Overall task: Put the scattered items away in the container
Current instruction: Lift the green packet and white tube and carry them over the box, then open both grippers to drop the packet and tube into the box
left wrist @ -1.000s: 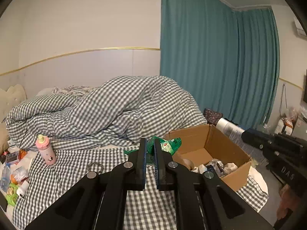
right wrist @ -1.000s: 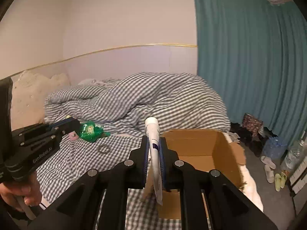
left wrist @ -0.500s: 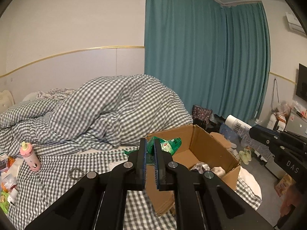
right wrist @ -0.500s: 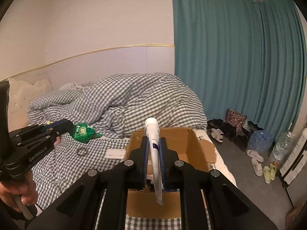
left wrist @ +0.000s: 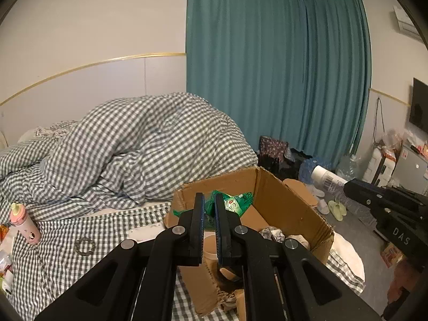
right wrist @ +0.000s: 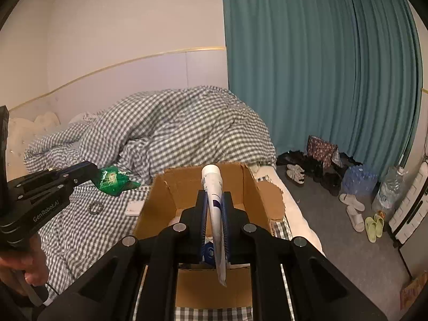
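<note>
On the gingham-sheeted bed [left wrist: 67,272], a pink baby bottle [left wrist: 22,223] and a ring-shaped trinket [left wrist: 85,246] still await collection. I have my left gripper [left wrist: 209,208] clamped on a green packet [left wrist: 236,203] and my right gripper [right wrist: 214,208] clamped on a white tube [right wrist: 214,187], both above the partly filled cardboard box [right wrist: 254,195]. Teal curtains [right wrist: 321,67] hang behind; shoes [right wrist: 294,172] litter the floor.

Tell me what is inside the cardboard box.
Inside the box: crumpled paper and a pale roll. The left gripper covers the near part; the rest is hidden.
</note>
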`<state>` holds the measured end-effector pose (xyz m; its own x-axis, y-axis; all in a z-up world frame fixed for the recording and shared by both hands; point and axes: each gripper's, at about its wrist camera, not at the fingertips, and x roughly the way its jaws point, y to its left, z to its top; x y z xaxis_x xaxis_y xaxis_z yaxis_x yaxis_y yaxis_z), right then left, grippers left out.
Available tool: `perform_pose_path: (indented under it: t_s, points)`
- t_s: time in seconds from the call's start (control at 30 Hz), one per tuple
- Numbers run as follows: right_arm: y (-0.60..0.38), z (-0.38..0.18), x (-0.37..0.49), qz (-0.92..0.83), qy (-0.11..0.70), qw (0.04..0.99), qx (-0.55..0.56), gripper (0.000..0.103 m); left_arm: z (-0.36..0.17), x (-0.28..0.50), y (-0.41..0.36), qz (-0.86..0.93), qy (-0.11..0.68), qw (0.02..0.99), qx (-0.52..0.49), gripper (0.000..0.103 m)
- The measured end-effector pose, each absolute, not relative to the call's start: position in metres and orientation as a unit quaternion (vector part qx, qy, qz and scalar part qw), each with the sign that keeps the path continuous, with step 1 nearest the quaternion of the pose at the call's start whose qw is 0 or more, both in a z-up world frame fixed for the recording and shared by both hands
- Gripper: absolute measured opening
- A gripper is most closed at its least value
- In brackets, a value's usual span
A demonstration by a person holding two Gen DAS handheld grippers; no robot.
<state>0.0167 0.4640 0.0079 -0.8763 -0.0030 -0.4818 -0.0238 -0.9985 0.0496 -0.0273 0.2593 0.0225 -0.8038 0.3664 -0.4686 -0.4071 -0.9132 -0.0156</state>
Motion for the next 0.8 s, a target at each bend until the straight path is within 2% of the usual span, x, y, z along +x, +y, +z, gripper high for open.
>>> perform_pose_path:
  t_s: [0.6,0.8]
  points:
    - [0.478,-0.048,-0.037,0.947,0.022,0.007,-0.322,0.010,-0.029,-0.079,0.297,0.925,0.060,0.219,-0.305,0.006]
    - [0.476,-0.067,-0.053,0.936,0.011,0.010,-0.352,0.010,-0.052,-0.092,0.311,0.909,0.088,0.229,-0.337,0.006]
